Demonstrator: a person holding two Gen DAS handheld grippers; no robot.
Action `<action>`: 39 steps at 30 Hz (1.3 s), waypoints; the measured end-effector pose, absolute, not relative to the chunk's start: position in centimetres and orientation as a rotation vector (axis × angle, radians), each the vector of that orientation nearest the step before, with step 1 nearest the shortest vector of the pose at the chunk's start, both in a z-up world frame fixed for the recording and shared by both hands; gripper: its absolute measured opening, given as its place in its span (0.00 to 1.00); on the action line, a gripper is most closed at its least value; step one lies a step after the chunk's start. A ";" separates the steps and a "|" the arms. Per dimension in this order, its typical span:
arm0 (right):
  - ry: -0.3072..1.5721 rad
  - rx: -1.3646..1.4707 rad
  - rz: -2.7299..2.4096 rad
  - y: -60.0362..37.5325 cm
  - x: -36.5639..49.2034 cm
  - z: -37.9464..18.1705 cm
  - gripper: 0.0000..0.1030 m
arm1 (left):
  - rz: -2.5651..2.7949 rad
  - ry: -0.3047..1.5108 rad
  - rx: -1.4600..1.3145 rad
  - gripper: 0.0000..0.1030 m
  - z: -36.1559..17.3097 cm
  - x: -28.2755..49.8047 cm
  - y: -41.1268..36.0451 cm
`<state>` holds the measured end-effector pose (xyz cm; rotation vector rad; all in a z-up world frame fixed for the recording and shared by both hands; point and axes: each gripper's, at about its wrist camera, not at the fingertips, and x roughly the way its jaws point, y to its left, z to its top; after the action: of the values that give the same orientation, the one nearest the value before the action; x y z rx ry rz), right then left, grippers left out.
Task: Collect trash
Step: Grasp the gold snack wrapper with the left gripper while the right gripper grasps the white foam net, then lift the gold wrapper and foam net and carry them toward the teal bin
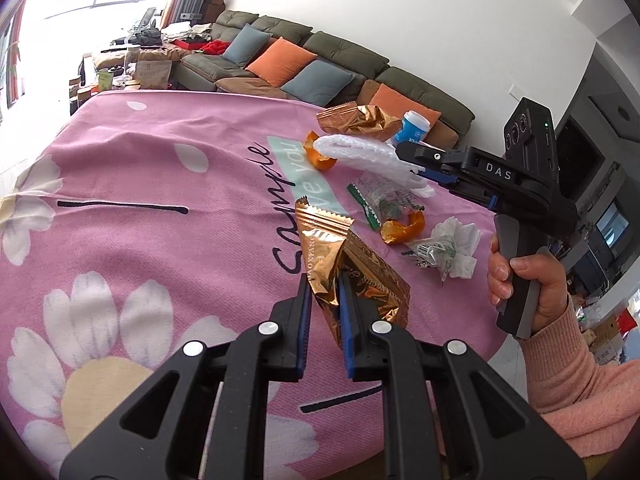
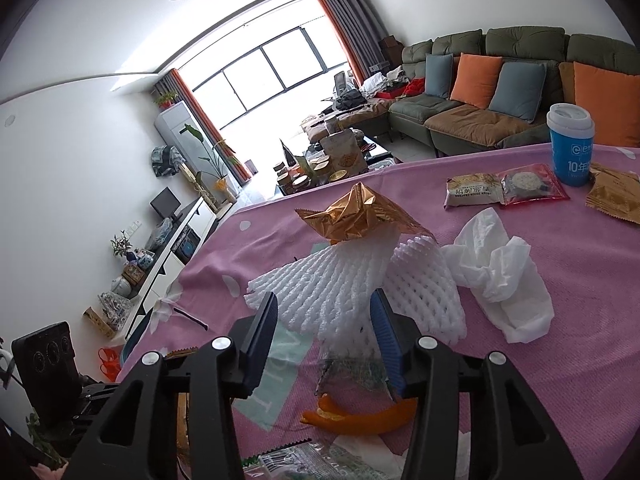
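Note:
My left gripper (image 1: 325,280) is shut on a gold foil wrapper (image 1: 332,252) and holds it above the pink cloth (image 1: 160,168). My right gripper (image 2: 324,304) holds a white foam fruit net (image 2: 340,280) between its jaws; in the left wrist view the right gripper (image 1: 416,162) lifts that net (image 1: 360,152) off the table. Below it lie orange peels (image 2: 360,420), a clear green-edged wrapper (image 1: 380,200) and a crumpled tissue (image 2: 504,276). Another crumpled gold wrapper (image 2: 352,212) lies beyond the net.
A blue cup (image 2: 570,144) stands at the far right beside snack packets (image 2: 504,184) and a flat gold wrapper (image 2: 616,196). Another tissue with a wrapper (image 1: 448,252) lies near the table edge. A sofa (image 1: 320,64) stands behind the table.

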<state>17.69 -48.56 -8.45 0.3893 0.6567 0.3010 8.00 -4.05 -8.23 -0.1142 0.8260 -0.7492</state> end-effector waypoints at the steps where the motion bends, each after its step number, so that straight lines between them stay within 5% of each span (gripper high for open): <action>1: 0.660 0.383 0.303 -48.5 17.7 -8.5 0.32 | -0.744 0.825 -0.117 0.13 -8.2 8.0 -3.9; 5: 0.669 0.372 0.306 -48.3 17.6 -8.7 0.15 | -0.728 0.825 -0.135 0.13 -8.3 8.3 -3.1; 8: 0.659 0.370 0.319 -48.2 17.3 -8.4 0.11 | -0.714 0.821 -0.145 0.13 -8.4 8.3 -2.5; 39: 0.610 0.371 0.610 -41.0 15.4 -4.6 0.07 | -0.552 0.754 -0.198 0.13 -6.9 7.6 5.6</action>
<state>15.45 -41.00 -4.64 0.3712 0.6098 0.6101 7.55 5.55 -6.92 -0.1981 0.7538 -0.5520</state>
